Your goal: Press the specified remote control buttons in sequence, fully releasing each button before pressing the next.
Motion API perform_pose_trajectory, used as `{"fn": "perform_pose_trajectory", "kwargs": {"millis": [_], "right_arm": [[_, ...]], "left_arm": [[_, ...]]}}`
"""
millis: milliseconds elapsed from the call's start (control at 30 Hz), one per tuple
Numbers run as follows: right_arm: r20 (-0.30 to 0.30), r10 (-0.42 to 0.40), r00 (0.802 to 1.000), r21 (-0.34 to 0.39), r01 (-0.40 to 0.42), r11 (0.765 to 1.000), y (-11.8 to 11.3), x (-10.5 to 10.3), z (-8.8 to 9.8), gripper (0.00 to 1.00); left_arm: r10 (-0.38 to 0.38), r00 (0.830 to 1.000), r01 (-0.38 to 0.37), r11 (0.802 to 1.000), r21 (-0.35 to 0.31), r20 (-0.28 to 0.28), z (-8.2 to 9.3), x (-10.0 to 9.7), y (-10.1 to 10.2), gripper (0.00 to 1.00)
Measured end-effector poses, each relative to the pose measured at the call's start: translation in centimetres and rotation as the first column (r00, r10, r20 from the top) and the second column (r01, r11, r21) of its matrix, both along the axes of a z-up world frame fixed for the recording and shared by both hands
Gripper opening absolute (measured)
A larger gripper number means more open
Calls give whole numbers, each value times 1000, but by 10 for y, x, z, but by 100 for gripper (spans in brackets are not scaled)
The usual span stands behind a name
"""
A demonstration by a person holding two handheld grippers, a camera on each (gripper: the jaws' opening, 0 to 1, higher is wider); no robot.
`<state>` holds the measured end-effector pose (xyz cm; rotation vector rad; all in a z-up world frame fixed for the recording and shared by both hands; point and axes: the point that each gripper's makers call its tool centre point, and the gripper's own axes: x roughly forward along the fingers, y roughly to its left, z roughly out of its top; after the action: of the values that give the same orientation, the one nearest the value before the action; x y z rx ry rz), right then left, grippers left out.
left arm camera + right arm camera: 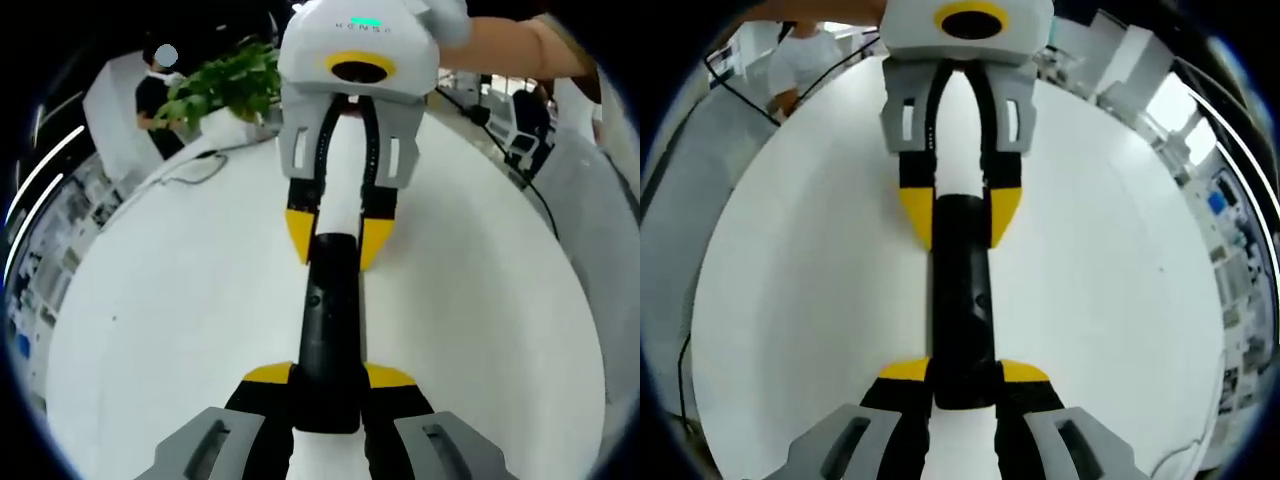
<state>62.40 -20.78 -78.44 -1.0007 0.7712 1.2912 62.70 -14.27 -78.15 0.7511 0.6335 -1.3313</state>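
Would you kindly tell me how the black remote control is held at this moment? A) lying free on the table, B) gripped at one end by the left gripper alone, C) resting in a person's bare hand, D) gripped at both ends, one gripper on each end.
D: the remote control sits between the left gripper jaws at its near end, and the right gripper closes on its far end.

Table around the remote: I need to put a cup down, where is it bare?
The white table lies bare on both sides of the black remote. It is crowded along the middle, where the left gripper and right gripper clamp the remote's ends, and near the plant.
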Motion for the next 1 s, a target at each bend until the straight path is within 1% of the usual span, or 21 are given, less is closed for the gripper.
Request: {"fn": "perform_pose_trajectory", "kwargs": {"millis": [400, 533, 633, 700, 833, 900, 967, 1000], "right_arm": [[-7, -16, 1000, 18, 16, 1000, 0, -1, 0, 22], [4, -15, 1000, 10, 15, 1000, 0, -1, 0, 22], [14, -24, 1000, 10, 24, 1000, 0, -1, 1, 22], [17, -44, 999, 19, 43, 999, 0, 0, 1, 22], [21, -117, 993, 69, 116, 991, -3, 3, 2, 23], [10, -149, 989, 96, 147, 984, -3, 4, 2, 24], [12, -184, 983, 131, 181, 975, -4, 6, 3, 27], [-1, -202, 979, 153, 199, 968, -4, 5, 4, 28]], "left_arm": [[-3, 1000, 3, 1000, 16, 9, -1, 0, 0, 24], [-15, 999, 14, 999, 30, 33, 0, -2, -1, 24], [-16, 999, 14, 999, 36, 50, 0, 1, 1, 24], [-12, 998, 10, 999, 34, 59, 0, 1, 1, 24], [11, 998, -12, 1000, 21, 67, 0, 2, 2, 25], [42, 997, -42, 999, 4, 62, 0, 4, 3, 25], [76, 995, -75, 997, -18, 61, 1, 4, 4, 26], [100, 994, -99, 994, -38, 47, 1, 4, 5, 27]]}}
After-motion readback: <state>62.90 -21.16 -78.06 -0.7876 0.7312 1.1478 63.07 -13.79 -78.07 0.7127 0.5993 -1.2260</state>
